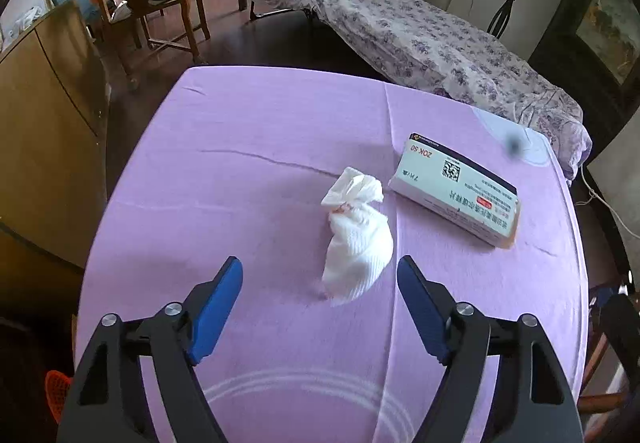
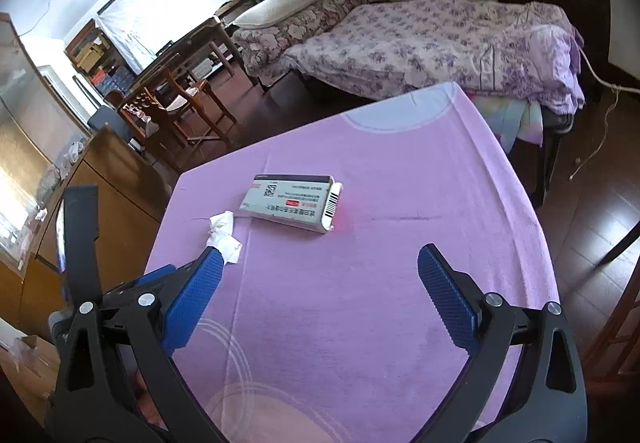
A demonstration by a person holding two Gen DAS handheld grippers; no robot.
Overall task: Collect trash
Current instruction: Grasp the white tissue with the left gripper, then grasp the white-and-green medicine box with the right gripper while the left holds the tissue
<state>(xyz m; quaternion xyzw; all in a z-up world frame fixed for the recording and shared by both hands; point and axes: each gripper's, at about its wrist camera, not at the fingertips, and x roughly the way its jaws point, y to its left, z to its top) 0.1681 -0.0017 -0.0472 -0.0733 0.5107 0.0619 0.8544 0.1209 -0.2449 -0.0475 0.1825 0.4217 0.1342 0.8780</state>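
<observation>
Here one crumpled tissue lies just ahead of the left gripper, whose jaws stand apart and empty. One white medicine box rests beyond, to its right. The right gripper also gapes empty. Both sit on a purple tablecloth; one floral bed stands behind.

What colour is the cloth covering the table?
Pinkish purple with pale curved lines, on the cloth; clearest in the left wrist view.

At two o'clock from my left gripper I read "ZOK S0" upside down in red on the white, dark-striped cardboard medicine box — its QR code, barcode and small print stay illegible.
</observation>
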